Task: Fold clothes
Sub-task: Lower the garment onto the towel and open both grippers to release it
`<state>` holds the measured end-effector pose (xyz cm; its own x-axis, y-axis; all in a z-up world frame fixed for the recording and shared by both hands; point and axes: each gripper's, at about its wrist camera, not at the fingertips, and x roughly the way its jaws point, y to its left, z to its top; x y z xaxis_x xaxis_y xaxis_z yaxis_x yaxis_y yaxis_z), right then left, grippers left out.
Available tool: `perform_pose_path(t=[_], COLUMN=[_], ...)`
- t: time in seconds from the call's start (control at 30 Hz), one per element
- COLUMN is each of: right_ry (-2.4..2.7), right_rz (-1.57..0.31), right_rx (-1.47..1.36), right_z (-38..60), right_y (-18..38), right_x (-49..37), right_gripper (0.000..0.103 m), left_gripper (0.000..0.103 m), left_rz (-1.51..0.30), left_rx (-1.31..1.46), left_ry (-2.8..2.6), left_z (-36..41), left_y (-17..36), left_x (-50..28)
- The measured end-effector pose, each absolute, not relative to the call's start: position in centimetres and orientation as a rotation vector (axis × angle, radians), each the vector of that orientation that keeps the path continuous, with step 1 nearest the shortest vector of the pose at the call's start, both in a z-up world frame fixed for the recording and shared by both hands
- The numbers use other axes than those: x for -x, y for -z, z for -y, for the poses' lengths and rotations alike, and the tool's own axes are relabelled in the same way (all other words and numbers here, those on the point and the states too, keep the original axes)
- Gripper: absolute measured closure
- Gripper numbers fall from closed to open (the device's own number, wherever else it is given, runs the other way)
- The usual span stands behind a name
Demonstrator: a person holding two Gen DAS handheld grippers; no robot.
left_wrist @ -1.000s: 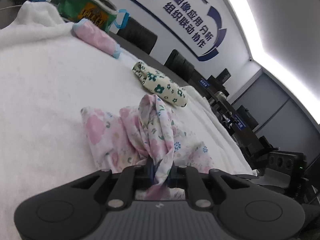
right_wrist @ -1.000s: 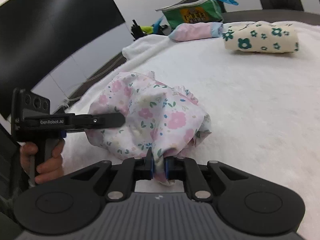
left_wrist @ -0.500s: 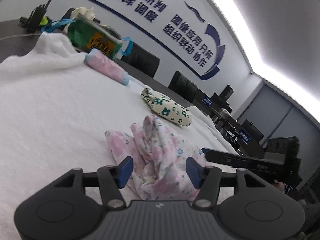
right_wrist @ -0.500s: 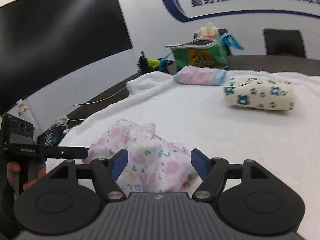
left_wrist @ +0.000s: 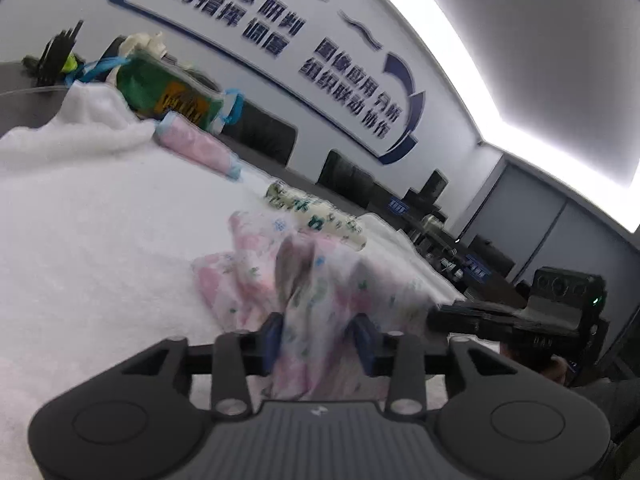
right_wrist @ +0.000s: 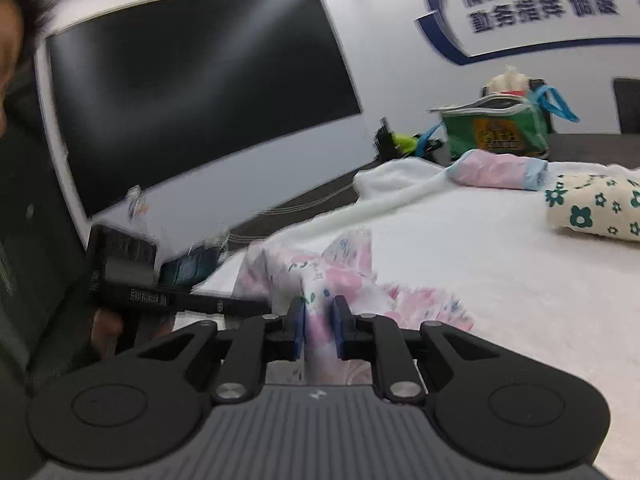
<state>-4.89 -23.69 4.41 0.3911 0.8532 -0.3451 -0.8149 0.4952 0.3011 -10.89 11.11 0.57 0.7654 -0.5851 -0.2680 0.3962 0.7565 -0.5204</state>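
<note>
A crumpled floral garment lies on the white-covered worktop, bunched up between both grippers. The left hand-held gripper is closing at a middling gap, cloth between its blue pads; whether they press yet is unclear. The right hand-held gripper is closing narrowly, a fold of the garment between its pads. Two folded bundles, pink and green-flowered, sit farther back near a green bag.

Motion-blurred floral garment, its lower folds hidden behind the left tool
</note>
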Motion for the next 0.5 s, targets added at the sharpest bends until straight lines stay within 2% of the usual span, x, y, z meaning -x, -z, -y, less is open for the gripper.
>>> perform_pose_path(t=[0.07, 0.13, 0.27, 0.37, 0.43, 0.5], right_ry=[-1.099, -1.152, -1.312, -1.367, -1.342, -1.251], right_rz=[-0.471, -0.456, -0.464, -0.446, -0.396, -0.339], right_rx=[-0.054, -0.006, 0.176, 0.187, 0.12, 0.005], right_z=[23.8, 23.5, 22.6, 23.6, 24.7, 25.9], right_y=[-4.4, -4.6, -5.1, -5.9, -6.7, -7.5], right_x=[5.7, 6.7, 9.2, 9.8, 9.2, 7.7], right_gripper=[0.087, 0.087, 0.083, 0.072, 0.047, 0.033], left_gripper=[0.051, 0.035, 0.025, 0.022, 0.022, 0.022], left_rz=[-0.4, -0.383, -0.319, -0.283, -0.263, -0.269], left_rx=[0.423, 0.356, 0.316, 0.395, 0.458, 0.557], left_ry=[0.586, 0.626, 0.637, 0.599, 0.565, 0.522], left_z=[-10.9, -10.6, -10.4, -10.1, -9.8, -10.0], left_y=[-1.0, -1.2, -0.5, 0.2, 0.5, 1.1], left_x=[12.2, 14.0, 18.3, 20.2, 20.7, 20.7])
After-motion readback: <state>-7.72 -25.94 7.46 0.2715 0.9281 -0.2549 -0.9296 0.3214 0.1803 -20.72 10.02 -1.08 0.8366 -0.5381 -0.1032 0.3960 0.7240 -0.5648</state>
